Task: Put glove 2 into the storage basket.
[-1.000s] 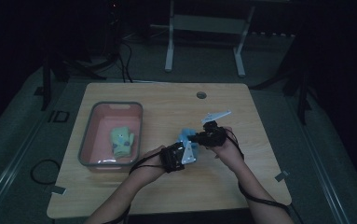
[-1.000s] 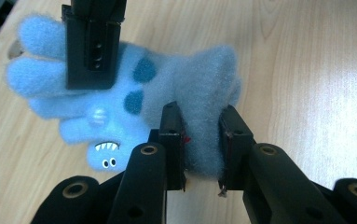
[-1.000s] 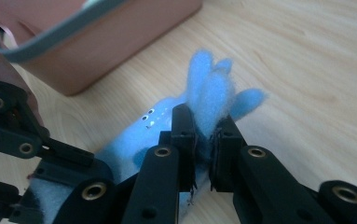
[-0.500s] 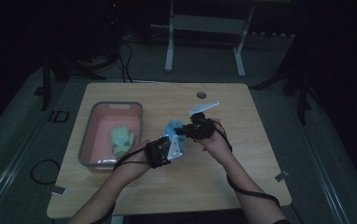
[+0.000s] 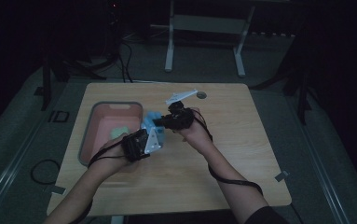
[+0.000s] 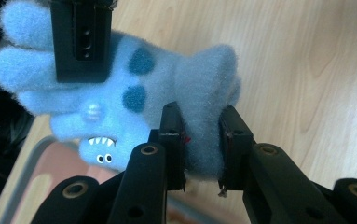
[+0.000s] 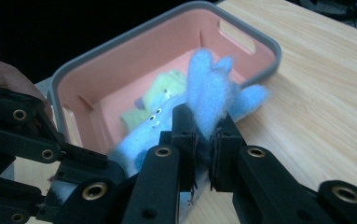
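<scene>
While both grippers (image 5: pixel 153 133) pinch a blue plush toy (image 6: pixel 134 93) between them, it hangs beside a pink bin (image 5: pixel 99 122). A green toy (image 7: pixel 160 91) lies inside, on the wooden table (image 5: pixel 241 149).

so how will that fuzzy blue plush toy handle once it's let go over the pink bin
The blue plush toy looks soft: it dents between the left gripper pads. Pinched too by the right gripper, it would probably sag. Likely light; its fuzzy pile shouldn't slip or roll in the pink bin.

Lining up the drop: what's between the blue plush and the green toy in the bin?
Only bare pink bin floor separates blue plush from green toy, per right gripper view.
</scene>
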`<state>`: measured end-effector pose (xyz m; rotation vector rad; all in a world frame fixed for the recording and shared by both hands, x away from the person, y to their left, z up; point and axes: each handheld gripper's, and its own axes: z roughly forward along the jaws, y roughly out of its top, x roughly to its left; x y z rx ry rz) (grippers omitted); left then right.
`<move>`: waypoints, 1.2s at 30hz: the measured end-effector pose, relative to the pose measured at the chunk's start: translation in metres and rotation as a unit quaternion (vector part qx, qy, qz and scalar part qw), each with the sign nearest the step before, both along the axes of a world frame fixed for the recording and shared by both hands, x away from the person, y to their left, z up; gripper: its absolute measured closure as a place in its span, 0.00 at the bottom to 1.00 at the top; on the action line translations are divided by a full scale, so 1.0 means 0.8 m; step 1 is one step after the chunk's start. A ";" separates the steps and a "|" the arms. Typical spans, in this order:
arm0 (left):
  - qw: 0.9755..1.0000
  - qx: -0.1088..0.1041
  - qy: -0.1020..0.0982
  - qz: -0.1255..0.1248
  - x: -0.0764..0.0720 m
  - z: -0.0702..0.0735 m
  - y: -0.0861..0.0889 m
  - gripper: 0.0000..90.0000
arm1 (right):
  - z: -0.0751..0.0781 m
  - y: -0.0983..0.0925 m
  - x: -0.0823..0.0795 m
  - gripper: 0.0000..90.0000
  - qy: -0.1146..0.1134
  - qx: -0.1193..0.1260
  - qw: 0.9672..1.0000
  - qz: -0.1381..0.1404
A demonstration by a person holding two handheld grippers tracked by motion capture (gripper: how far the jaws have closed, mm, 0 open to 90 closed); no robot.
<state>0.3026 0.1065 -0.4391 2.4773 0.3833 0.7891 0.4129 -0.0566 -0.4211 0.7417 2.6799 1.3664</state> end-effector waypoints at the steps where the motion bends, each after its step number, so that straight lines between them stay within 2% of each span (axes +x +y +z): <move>1: 1.000 0.000 0.000 0.002 -0.001 0.000 0.004 0.84 | 0.001 0.005 0.000 0.92 -0.001 0.000 1.000 0.003; 4: 1.000 -0.001 0.001 0.009 -0.003 -0.001 0.011 0.84 | 0.002 0.015 0.000 0.92 0.001 0.002 1.000 0.007; 7: 1.000 0.006 -0.001 0.019 -0.006 -0.005 0.028 0.84 | 0.002 0.038 -0.001 0.92 0.002 -0.002 1.000 0.018; 12: 0.999 0.005 0.002 0.032 -0.009 -0.006 0.050 0.84 | 0.000 0.058 -0.001 0.92 0.007 0.002 1.000 0.023; 13: 0.999 0.007 0.005 0.035 -0.010 -0.007 0.054 0.84 | -0.001 0.072 -0.002 0.92 0.009 0.005 1.000 0.029; 16: 0.999 0.013 0.004 0.040 -0.012 -0.007 0.062 0.84 | -0.001 0.078 -0.004 0.92 0.006 0.003 1.000 0.030; 17: 0.999 0.021 0.010 0.049 -0.015 -0.007 0.076 0.84 | -0.002 0.097 -0.005 0.92 0.005 0.000 0.999 0.039; 24: 0.997 0.023 0.013 0.070 -0.021 -0.007 0.101 0.84 | -0.008 0.130 -0.001 0.92 0.014 0.000 0.999 0.052; 30: 0.996 0.019 0.039 0.075 -0.010 -0.029 0.109 0.84 | -0.029 0.143 0.004 0.92 0.021 -0.013 0.999 0.048; 33: 0.996 0.018 0.050 0.076 -0.003 -0.043 0.110 0.84 | -0.046 0.147 0.010 0.92 0.033 -0.017 0.999 0.040; 36: 0.995 0.018 0.062 0.080 0.003 -0.056 0.112 0.84 | -0.062 0.151 0.016 0.92 0.042 -0.031 0.998 0.033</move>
